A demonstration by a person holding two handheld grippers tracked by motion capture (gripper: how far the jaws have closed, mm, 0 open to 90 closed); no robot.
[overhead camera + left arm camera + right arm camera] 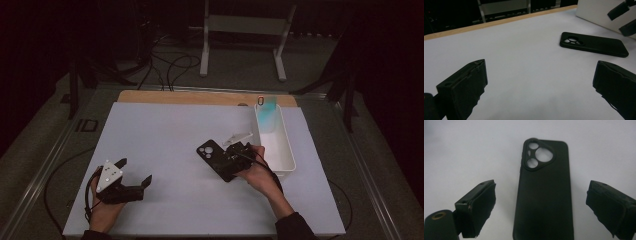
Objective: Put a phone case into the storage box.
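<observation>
White tabletop (165,150), black phone case (215,156) between wide-open right tongs (540,205), white bin (282,150) beside, left tongs (135,172) open, empty.

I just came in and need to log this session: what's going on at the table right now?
A person holds a gripper in each hand over a white table. The right gripper is open, its jaws either side of a black phone case that lies flat, back up; nothing is gripped yet. The left gripper rests open at the near left, apart from the case. A white bin stands at the right, with a blue-green phone-shaped item leaning at its far end.
</observation>
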